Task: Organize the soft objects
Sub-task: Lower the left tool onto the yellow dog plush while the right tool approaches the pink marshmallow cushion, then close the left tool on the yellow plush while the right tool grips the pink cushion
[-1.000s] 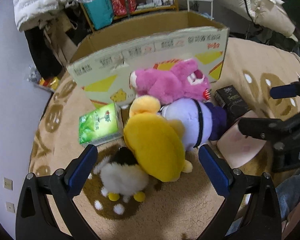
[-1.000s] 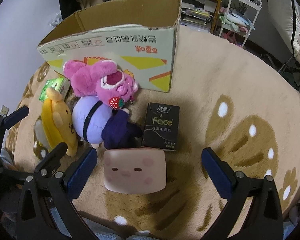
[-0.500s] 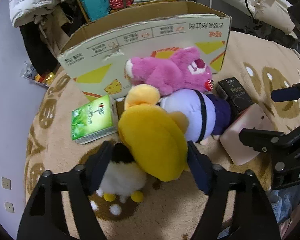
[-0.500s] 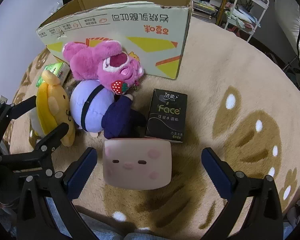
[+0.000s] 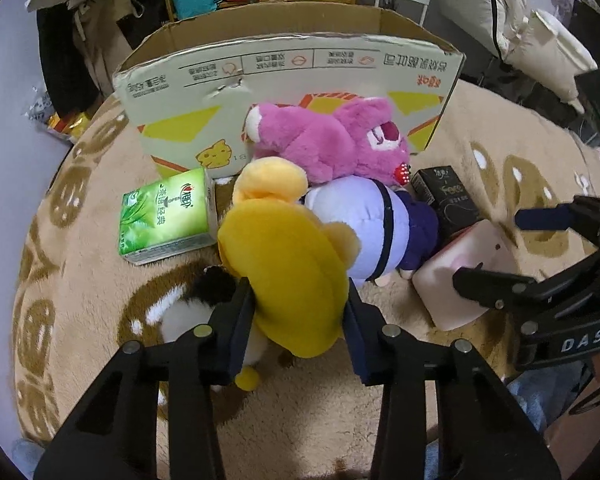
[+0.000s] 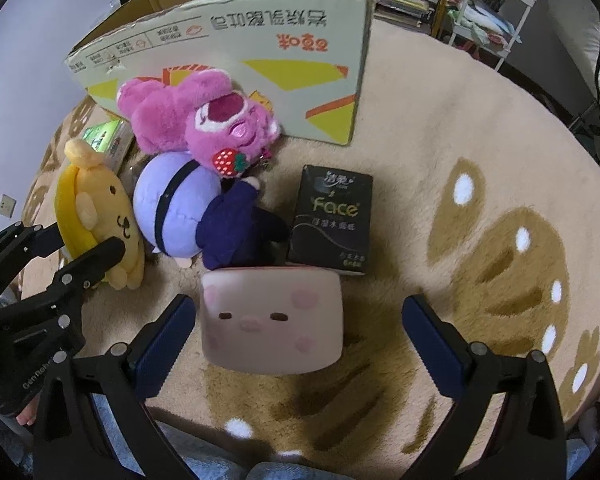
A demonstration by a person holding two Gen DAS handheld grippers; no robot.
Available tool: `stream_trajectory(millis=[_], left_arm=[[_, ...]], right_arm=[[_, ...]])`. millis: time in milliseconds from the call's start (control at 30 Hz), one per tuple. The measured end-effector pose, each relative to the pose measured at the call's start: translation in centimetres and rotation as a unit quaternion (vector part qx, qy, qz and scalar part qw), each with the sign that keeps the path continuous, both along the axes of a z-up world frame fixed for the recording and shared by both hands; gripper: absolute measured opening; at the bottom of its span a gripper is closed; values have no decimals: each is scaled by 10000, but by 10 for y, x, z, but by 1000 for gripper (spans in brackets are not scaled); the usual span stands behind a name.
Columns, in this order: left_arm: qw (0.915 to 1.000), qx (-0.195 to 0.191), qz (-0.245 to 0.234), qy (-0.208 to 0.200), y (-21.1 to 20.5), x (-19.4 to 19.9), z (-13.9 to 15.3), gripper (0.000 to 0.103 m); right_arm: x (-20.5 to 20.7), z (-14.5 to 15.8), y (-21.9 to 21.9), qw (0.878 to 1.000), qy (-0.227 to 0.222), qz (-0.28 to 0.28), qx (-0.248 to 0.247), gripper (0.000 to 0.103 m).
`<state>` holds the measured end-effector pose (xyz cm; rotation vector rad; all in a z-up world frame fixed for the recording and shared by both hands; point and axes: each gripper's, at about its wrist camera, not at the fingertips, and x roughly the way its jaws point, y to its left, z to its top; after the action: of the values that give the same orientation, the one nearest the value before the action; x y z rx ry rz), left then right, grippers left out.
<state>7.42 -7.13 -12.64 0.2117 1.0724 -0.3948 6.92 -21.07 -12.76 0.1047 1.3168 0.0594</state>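
The yellow plush dog (image 5: 284,276) lies on the tan rug (image 5: 480,152), at the centre of the left wrist view, and the left gripper (image 5: 300,312) has it between its jaws, which are closing; both pads already press into its yellow back. At its 7 o'clock a black-and-white plush (image 5: 196,312) with yellow feet sits partly hidden behind the left finger. Touching the dog at 2 o'clock is a lilac plush (image 5: 364,224) with a dark purple part, and a pink plush bear (image 5: 336,140) lies on top of that one, leaning against the front wall of the open cardboard box (image 5: 292,76). A green tissue pack (image 5: 166,216) lies at the dog's 10 o'clock, just beside its head and close to the box's lower left corner.

In the right wrist view the right gripper (image 6: 300,336) hangs with its jaws wide apart over a pink pig cushion (image 6: 274,320); the left pad is just beside the cushion's edge, the right pad well clear of it. A black tissue pack (image 6: 332,220) touches the cushion's far edge at 12 o'clock. From 1 to 5 o'clock of the cushion the rug is bare out to its rim. The box's right corner stands at 12 o'clock, with open rug beside it, and a white wire cart (image 6: 496,0) farther back.
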Motion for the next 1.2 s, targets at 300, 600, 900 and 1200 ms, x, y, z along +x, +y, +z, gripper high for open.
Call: stream_trajectory(millis=[300, 600, 900, 1200], left_arm=[[9994, -278, -129, -128, 2, -4, 14, 41], [9991, -323, -132, -241, 4, -7, 20, 41], [9981, -334, 50, -510, 14, -13, 30, 41], [9943, -354, 255, -970, 27, -22, 52, 41]], right_arm=[[-2, -5, 6, 9998, 84, 97, 123, 84], [-6, -4, 12, 9998, 41, 70, 191, 59], [-7, 15, 4, 9993, -288, 31, 246, 49], [-21, 55, -9, 9941, -991, -222, 383, 49]])
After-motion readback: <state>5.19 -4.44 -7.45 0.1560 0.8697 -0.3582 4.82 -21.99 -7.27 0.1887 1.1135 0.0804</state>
